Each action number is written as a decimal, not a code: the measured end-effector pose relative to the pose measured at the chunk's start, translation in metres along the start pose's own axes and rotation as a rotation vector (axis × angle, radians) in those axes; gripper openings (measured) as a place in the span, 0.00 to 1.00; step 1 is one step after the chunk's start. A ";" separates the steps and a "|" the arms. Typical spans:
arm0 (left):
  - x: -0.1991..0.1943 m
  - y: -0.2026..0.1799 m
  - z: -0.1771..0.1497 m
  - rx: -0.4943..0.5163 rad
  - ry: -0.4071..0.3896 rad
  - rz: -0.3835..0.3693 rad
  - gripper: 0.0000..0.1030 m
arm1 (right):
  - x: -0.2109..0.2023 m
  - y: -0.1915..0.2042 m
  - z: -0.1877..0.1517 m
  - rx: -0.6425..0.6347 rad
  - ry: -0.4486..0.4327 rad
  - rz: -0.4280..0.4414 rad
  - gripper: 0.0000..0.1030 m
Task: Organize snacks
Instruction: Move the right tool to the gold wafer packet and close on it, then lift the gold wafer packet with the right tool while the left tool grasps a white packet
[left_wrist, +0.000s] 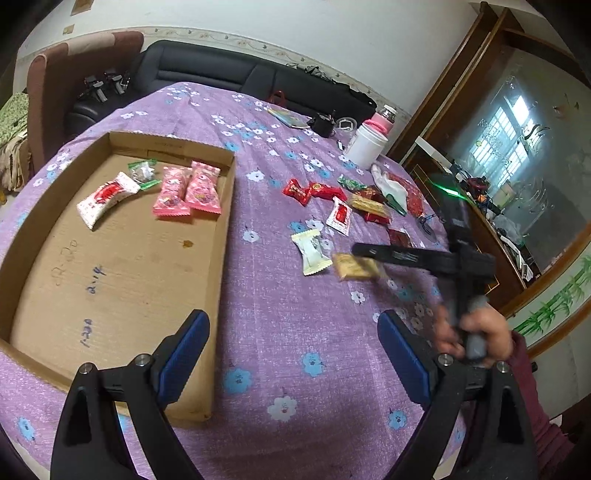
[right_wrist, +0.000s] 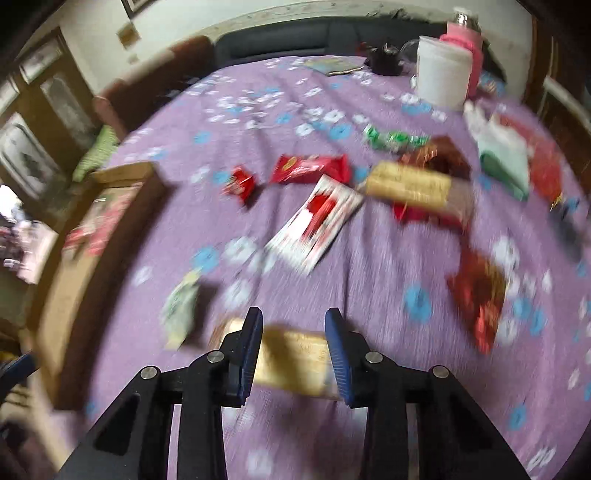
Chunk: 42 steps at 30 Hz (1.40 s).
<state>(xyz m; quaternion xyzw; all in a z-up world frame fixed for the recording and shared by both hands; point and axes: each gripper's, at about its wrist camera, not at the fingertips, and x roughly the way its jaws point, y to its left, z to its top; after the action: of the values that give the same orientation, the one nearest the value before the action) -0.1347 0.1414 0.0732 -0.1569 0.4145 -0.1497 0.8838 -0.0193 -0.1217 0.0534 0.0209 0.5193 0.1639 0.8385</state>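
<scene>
Right wrist view: our right gripper clamps a yellow cracker packet; our left gripper gapes beside the cardboard tray edge.

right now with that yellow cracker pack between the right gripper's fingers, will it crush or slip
The cracker pack looks flat and small, so probably light. Its wrapper seems glossy film, so it may slide against the right gripper pads if held loosely. The contents look like thin crackers, likely brittle, so a hard squeeze could crack them. Blur hides whether the pads touch it.
</scene>
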 end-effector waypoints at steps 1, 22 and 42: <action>0.003 -0.002 0.000 0.005 0.005 -0.002 0.89 | -0.008 -0.006 -0.005 0.021 -0.017 0.001 0.40; 0.002 -0.007 0.023 -0.029 0.021 -0.026 0.89 | 0.009 0.022 -0.026 -0.355 -0.050 0.138 0.64; 0.166 -0.050 0.064 0.118 0.190 0.117 0.50 | 0.002 0.006 -0.029 -0.293 -0.049 -0.005 0.35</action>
<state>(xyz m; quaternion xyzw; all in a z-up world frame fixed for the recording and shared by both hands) 0.0100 0.0405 0.0177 -0.0653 0.4955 -0.1359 0.8554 -0.0457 -0.1198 0.0393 -0.0992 0.4690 0.2352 0.8455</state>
